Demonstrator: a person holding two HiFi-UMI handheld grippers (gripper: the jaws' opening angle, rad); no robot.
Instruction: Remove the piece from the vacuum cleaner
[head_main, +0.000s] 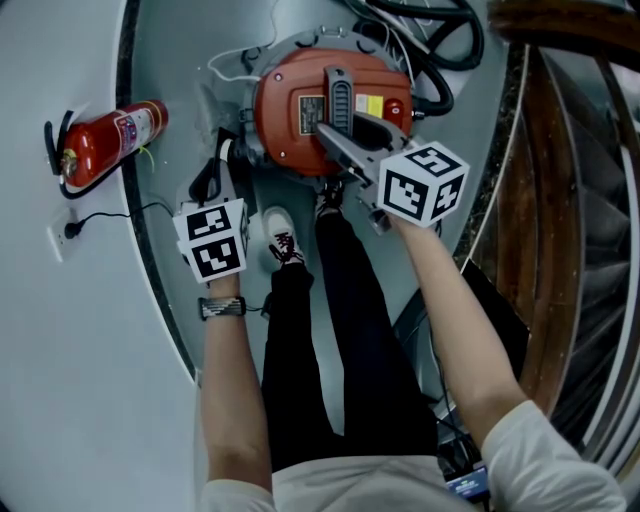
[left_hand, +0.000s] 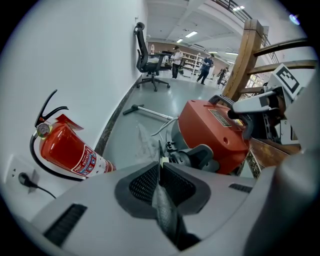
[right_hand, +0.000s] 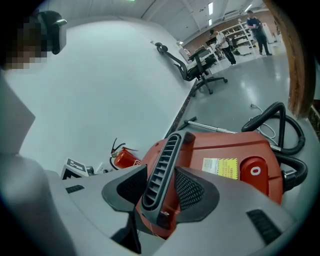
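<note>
Your left gripper (left_hand: 160, 161) has its jaws drawn together, seemingly on nothing, and points down at the left flank of the vacuum cleaner (head_main: 300, 105), near a grey fitting (left_hand: 200, 156) low on that side. The red machine stands on the floor just ahead of your shoes. To do this step well, I would keep the left tool low so it can brace the body or catch whatever comes free. Your right gripper (right_hand: 161, 172) is clamped across the black ribbed handle (right_hand: 170, 150) on top. Pull along the handle's own line instead of twisting it, since a hard sideways tug would probably only drag the whole machine. Further right, the black hose (right_hand: 280, 130) loops off the body, so mind it. Which piece is meant to come off is not plain from here. The right tool covers any catch near the handle in the head view, and I cannot tell whether some thin scrap sits between the left pads.
</note>
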